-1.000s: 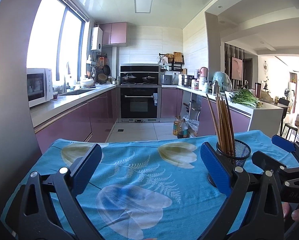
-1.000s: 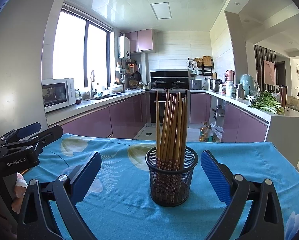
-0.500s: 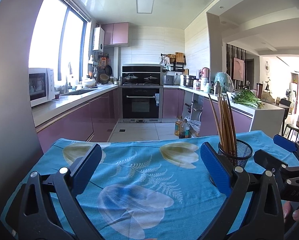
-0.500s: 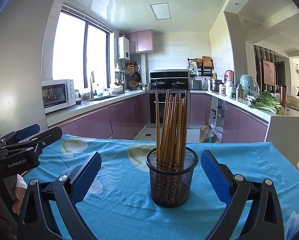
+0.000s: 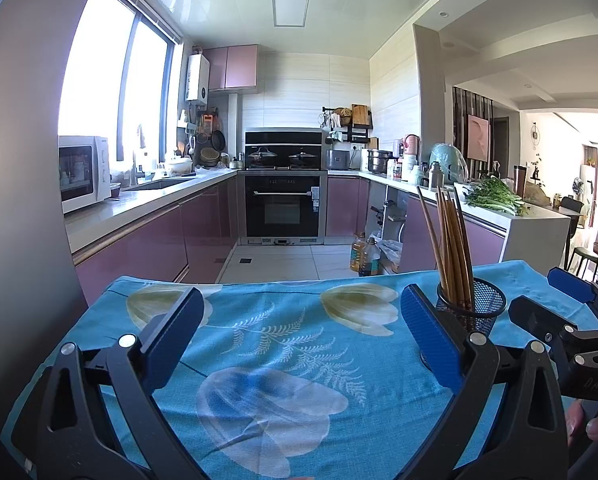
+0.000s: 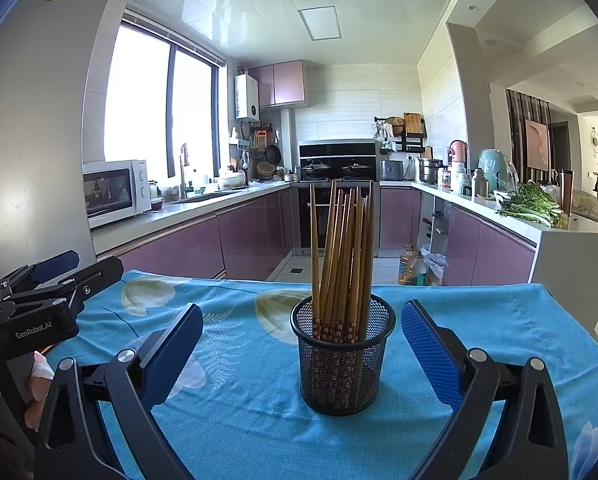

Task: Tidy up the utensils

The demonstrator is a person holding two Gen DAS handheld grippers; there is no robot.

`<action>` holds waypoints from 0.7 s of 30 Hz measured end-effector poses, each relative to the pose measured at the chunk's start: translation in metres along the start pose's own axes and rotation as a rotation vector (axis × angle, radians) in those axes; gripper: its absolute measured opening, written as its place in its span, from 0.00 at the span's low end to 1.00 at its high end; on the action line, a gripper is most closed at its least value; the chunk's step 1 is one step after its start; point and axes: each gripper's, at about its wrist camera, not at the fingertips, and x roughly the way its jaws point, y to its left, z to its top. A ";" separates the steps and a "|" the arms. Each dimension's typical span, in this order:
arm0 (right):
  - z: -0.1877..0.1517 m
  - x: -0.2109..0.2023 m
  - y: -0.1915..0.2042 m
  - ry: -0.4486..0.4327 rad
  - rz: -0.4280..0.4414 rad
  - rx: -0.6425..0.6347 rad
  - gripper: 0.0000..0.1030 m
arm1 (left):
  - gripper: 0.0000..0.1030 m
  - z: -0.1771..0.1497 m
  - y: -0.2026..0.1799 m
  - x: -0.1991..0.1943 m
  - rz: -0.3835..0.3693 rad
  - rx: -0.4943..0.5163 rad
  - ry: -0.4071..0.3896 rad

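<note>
A black mesh holder (image 6: pixel 342 354) stands upright on the blue flowered tablecloth (image 6: pixel 499 320), near the middle of the table in the right wrist view. A bundle of wooden chopsticks (image 6: pixel 345 256) sits in it, tips up, leaning slightly and fanned at the top. No loose chopsticks or other utensils show on the cloth.

The right gripper (image 6: pixel 299 354) faces the holder squarely, fingers spread wide, one pad on either side of it and both apart from the mesh; it grips nothing. The left gripper (image 5: pixel 295 340) is over bare cloth, fingers likewise wide and empty, with the holder just right of its right pad.

Judgement: sorting appears complete or nearly so; the step in hand is probably checking or repositioning the holder. To do that well, the right gripper should close on the mesh body low down, evenly on both sides, and move it level, since the tall bundle makes the holder top-heavy. Light mesh may flex under hard pressure.
</note>
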 end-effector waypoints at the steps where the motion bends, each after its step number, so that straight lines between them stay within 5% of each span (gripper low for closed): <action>1: 0.000 0.000 0.000 0.000 0.001 0.000 0.93 | 0.94 0.000 0.000 0.000 0.000 -0.001 0.000; 21: -0.001 0.001 0.002 -0.003 -0.007 0.005 0.93 | 0.94 -0.001 0.002 0.000 0.005 -0.001 0.001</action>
